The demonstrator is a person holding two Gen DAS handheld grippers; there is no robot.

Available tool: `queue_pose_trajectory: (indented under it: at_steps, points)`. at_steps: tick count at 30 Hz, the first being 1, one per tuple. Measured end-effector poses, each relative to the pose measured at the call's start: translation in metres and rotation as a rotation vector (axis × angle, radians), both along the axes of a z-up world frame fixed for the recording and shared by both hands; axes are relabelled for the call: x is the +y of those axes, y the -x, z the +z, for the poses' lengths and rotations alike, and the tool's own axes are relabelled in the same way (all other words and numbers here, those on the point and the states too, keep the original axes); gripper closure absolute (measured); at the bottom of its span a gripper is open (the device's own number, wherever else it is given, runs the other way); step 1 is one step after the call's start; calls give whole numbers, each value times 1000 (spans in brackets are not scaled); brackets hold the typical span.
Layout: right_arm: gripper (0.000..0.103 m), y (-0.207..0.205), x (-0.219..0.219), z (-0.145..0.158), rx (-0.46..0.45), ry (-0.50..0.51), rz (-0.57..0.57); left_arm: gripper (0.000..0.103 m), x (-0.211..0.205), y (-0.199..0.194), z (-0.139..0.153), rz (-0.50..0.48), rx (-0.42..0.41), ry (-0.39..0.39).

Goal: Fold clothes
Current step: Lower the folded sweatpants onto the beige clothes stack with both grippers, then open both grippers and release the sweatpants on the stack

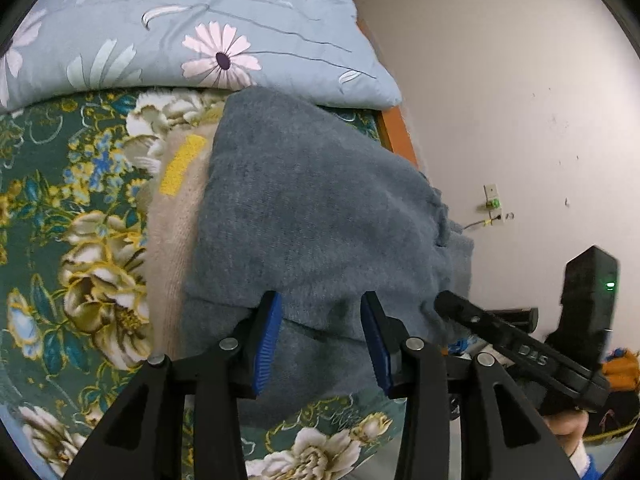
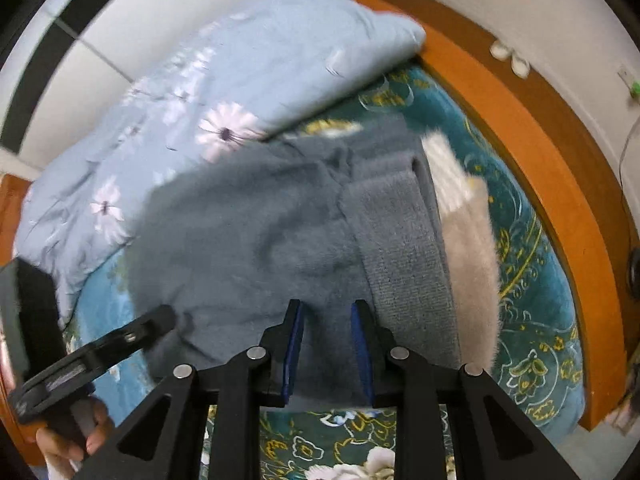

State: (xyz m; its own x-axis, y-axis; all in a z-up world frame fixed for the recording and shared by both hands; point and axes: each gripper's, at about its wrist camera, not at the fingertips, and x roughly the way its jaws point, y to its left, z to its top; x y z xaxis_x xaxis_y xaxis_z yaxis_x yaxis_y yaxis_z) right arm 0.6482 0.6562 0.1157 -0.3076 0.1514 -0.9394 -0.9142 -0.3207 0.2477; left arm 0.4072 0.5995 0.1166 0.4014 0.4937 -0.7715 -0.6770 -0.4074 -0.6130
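Observation:
A grey-blue knitted sweater (image 1: 312,208) lies on the green floral bedspread (image 1: 60,208), partly folded over on itself. It also shows in the right wrist view (image 2: 260,248), with a ribbed hem band (image 2: 404,248). A beige garment with a yellow patch (image 1: 176,216) lies under it and shows in the right wrist view (image 2: 472,256). My left gripper (image 1: 322,336) is open, its blue pads either side of a sweater fold near the front edge. My right gripper (image 2: 326,344) is open over the sweater's near edge. Each gripper is seen in the other's view, the right one (image 1: 520,344) and the left one (image 2: 100,352).
A light blue flowered duvet (image 1: 192,28) is bunched at the far side of the bed. An orange wooden bed frame (image 2: 532,152) borders the mattress, with a white wall (image 1: 520,80) and a socket (image 1: 491,200) beyond.

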Motion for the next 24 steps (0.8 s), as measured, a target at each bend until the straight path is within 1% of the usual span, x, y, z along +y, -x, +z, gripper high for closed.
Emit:
queue_pose_trajectory:
  at_steps: [3,5,7,9,11,13,14,15,16,17,18,19,20,22,24]
  points:
    - [75,2,-20,20,-28,-56,55,60,-14,-8,19,-37,31,-34]
    - [75,1,-32,12,-51,-33,67,58,-25,-12,27,-47,51,-41]
    - [75,1,-44,3,-73,-8,77,54,-38,-15,28,-40,60,-31]
    - [75,0,-55,-6,-95,18,88,53,-51,-20,24,-27,62,3]
    - [75,-1,-67,-15,-117,44,98,49,-60,-25,20,-12,82,43]
    - [75,-2,-79,-24,-139,70,108,37,-68,-31,17,5,115,65]
    - [75,-2,-84,-29,-150,83,114,33,-72,-35,16,16,133,78]
    - [74,-3,-90,-33,-161,95,119,26,-77,-38,14,32,146,88]
    - [64,-3,-96,-38,-172,108,124,23,-83,-41,14,52,157,94]
    - [49,-6,-101,-41,-170,110,128,23,-88,-44,13,73,167,101]
    - [43,-8,-105,-44,-168,111,132,21,-94,-48,13,92,177,107]
    - [42,-11,-109,-45,-156,108,140,18,-96,-51,12,104,186,112]
    - [42,-14,-112,-46,-144,105,147,18,-99,-55,11,117,196,118]
    - [36,-19,-114,-48,-144,95,174,18,-105,-62,10,141,217,130]
    - [24,-19,-108,-50,-133,81,193,18,-105,-73,10,150,257,160]
